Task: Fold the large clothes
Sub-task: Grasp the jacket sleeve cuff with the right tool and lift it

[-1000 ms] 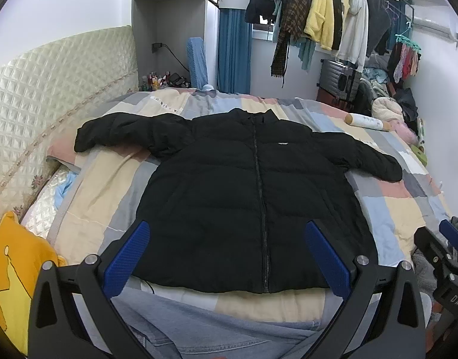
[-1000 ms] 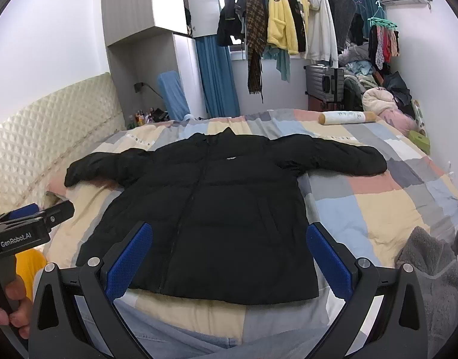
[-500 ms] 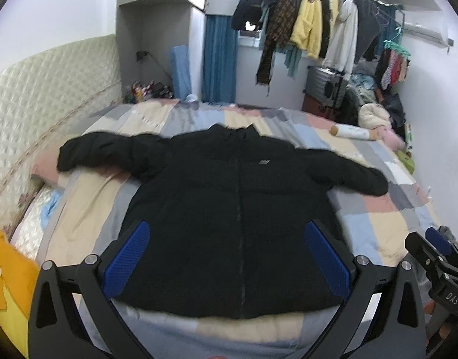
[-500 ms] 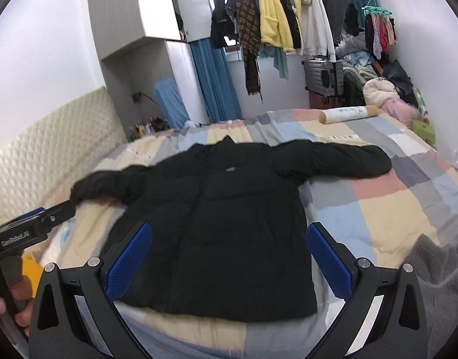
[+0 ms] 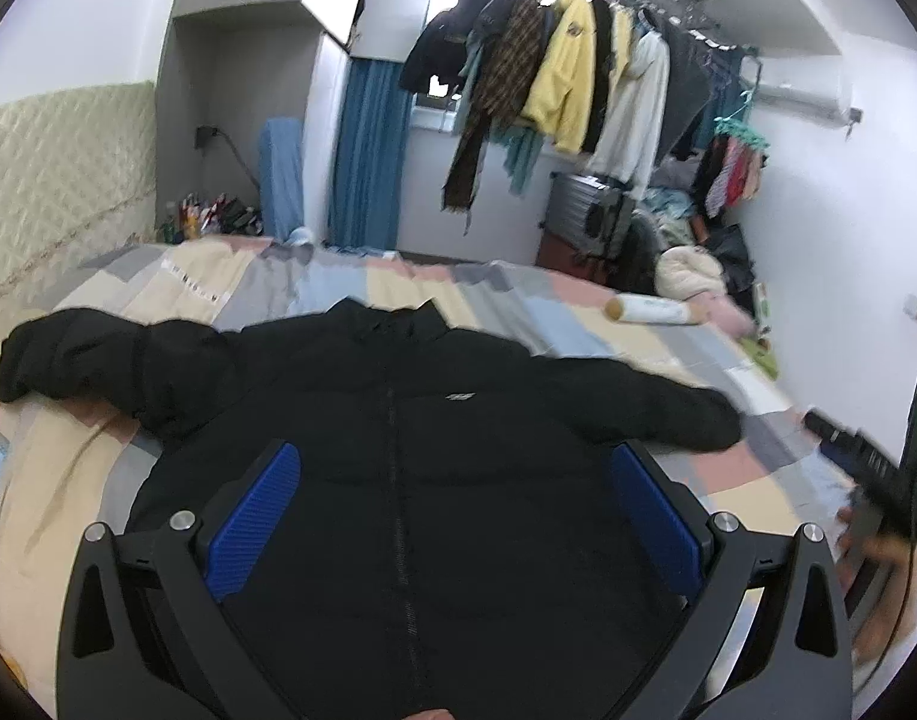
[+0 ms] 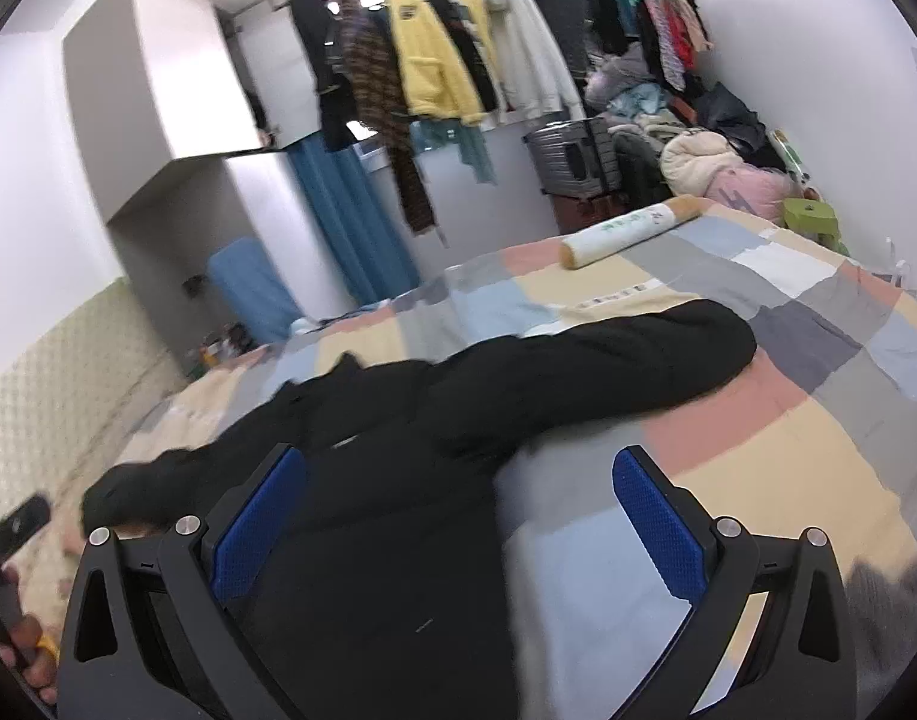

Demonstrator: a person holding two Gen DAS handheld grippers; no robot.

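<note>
Folding not yet begun: jacket lies flat on the bed; left gripper and right gripper hover wide open, empty. Next, probably pinch a sleeve.

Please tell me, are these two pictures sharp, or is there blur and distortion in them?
Left wrist view: strong fisheye bending at the edges, the black jacket fairly sharp, the right gripper at the right edge smeared. Right wrist view: tilted, with motion blur over the jacket and the bed cover; the hanging clothes look soft too.
</note>
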